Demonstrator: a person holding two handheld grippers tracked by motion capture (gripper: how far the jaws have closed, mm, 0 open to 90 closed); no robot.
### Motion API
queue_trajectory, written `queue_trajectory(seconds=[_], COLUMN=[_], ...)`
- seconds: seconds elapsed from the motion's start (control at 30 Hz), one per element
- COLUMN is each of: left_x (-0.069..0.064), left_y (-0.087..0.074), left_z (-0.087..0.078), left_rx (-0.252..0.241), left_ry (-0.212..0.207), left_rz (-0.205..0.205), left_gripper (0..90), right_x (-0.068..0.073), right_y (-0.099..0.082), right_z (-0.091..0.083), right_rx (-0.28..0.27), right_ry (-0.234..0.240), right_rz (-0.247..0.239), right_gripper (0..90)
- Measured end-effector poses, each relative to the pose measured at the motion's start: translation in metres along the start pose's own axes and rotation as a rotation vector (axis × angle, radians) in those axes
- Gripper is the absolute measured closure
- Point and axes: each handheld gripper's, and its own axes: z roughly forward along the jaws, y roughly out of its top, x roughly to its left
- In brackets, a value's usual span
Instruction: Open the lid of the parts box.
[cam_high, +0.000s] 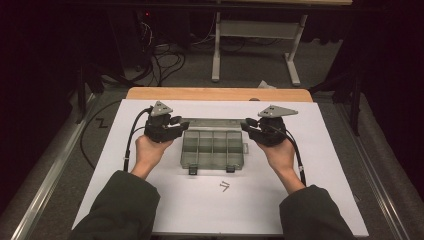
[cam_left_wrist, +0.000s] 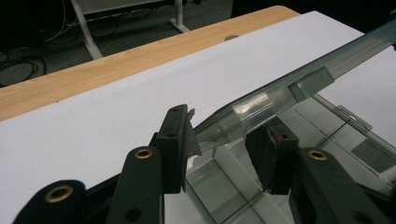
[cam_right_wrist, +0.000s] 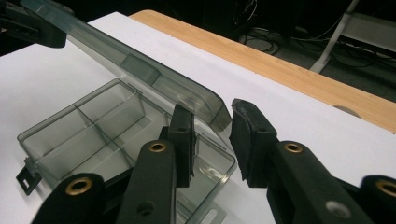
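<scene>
A clear smoky plastic compartment box (cam_high: 210, 150) sits on the white sheet (cam_high: 300, 200) in the middle of the table. Its lid (cam_high: 212, 122) is raised at a slant over the back edge. My left gripper (cam_high: 180, 127) is at the lid's left end, my right gripper (cam_high: 247, 125) at its right end. In the left gripper view the lid's corner (cam_left_wrist: 219, 128) lies between the jaws of the left gripper (cam_left_wrist: 219, 140), against the pad (cam_left_wrist: 180, 140). In the right gripper view the rounded lid corner (cam_right_wrist: 215, 109) fills the gap of the right gripper (cam_right_wrist: 212, 135). The compartments (cam_right_wrist: 93, 130) look empty.
A few small screws (cam_high: 225, 186) lie on the sheet in front of the box. Two dark latches (cam_high: 192, 170) hang off the box's front edge. Bare wood of the table (cam_high: 215, 94) runs along the back, with a desk frame (cam_high: 216, 55) and cables on the floor beyond.
</scene>
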Motion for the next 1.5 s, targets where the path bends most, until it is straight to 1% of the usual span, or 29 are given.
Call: queue_trajectory(seconds=[0.03, 0.1, 0.2, 0.23, 0.27, 0.33, 0.37, 0.5, 0.53, 0.6, 0.63, 0.7, 0.9, 0.93, 1.0, 1.03, 1.1, 1.13, 1.2, 1.27, 1.3, 1.5], left_x=[0.0, 0.002, 0.005, 0.006, 0.007, 0.009, 0.01, 0.014, 0.016, 0.017, 0.018, 0.019, 0.023, 0.023, 0.024, 0.024, 0.025, 0.026, 0.027, 0.028, 0.028, 0.032], left_y=[0.0, 0.001, 0.001, 0.001, 0.001, 0.0, 0.0, 0.0, 0.0, 0.001, 0.001, 0.001, 0.0, -0.001, -0.002, -0.003, -0.004, -0.005, -0.006, -0.007, -0.008, -0.011], left_z=[0.001, 0.002, 0.005, 0.006, 0.007, 0.009, 0.01, 0.014, 0.015, 0.018, 0.019, 0.022, 0.031, 0.033, 0.036, 0.037, 0.041, 0.042, 0.045, 0.048, 0.05, 0.056], left_rx=[-0.005, -0.015, -0.02, -0.022, -0.025, -0.029, -0.03, -0.037, -0.035, -0.035, -0.033, -0.031, -0.021, -0.021, -0.015, -0.009, -0.005, -0.001, 0.001, 0.008, 0.007, 0.028], left_ry=[0.001, 0.002, -0.002, -0.005, -0.006, -0.009, -0.011, -0.015, -0.016, -0.014, -0.013, -0.009, -0.003, -0.002, 0.002, 0.003, 0.007, 0.01, 0.015, 0.017, 0.02, 0.031], left_rz=[-0.005, -0.014, -0.034, -0.042, -0.051, -0.067, -0.074, -0.098, -0.1, -0.11, -0.111, -0.114, -0.127, -0.135, -0.14, -0.14, -0.148, -0.148, -0.157, -0.158, -0.167, -0.184], left_gripper=[59.4, 59.4, 59.4, 59.5, 59.7, 60.0, 60.2, 61.4, 61.7, 62.4, 62.5, 62.6, 62.5, 62.6, 62.6, 62.6, 62.9, 63.1, 63.6, 64.2, 64.7, 69.5], right_x=[0.0, -0.002, -0.004, -0.005, -0.005, -0.007, -0.008, -0.011, -0.012, -0.013, -0.015, -0.016, -0.02, -0.021, -0.023, -0.022, -0.024, -0.024, -0.024, -0.025, -0.025, -0.028], right_y=[0.0, 0.001, 0.003, 0.004, 0.004, 0.005, 0.005, 0.003, 0.003, 0.002, 0.001, 0.0, -0.003, -0.004, -0.005, -0.006, -0.007, -0.008, -0.008, -0.01, -0.011, -0.015], right_z=[0.001, 0.004, 0.007, 0.008, 0.009, 0.011, 0.012, 0.019, 0.021, 0.024, 0.026, 0.029, 0.037, 0.039, 0.042, 0.044, 0.046, 0.048, 0.05, 0.053, 0.055, 0.064], right_rx=[-0.003, -0.006, -0.007, -0.012, -0.007, -0.003, -0.006, -0.003, -0.001, 0.001, 0.002, 0.007, 0.016, 0.018, 0.019, 0.021, 0.022, 0.023, 0.028, 0.036, 0.038, 0.057], right_ry=[0.003, -0.002, -0.007, -0.006, -0.012, -0.016, -0.015, -0.023, -0.024, -0.026, -0.026, -0.027, -0.034, -0.034, -0.038, -0.039, -0.045, -0.048, -0.053, -0.06, -0.063, -0.079], right_rz=[0.012, 0.006, 0.016, 0.009, 0.018, 0.022, 0.017, 0.036, 0.035, 0.057, 0.053, 0.068, 0.078, 0.08, 0.081, 0.093, 0.087, 0.095, 0.093, 0.093, 0.09, 0.104], right_gripper=[72.4, 72.6, 72.9, 73.1, 73.3, 73.8, 74.0, 74.7, 74.8, 75.4, 75.8, 76.6, 77.9, 78.0, 78.1, 78.2, 78.3, 78.5, 78.9, 79.4, 79.6, 82.0])
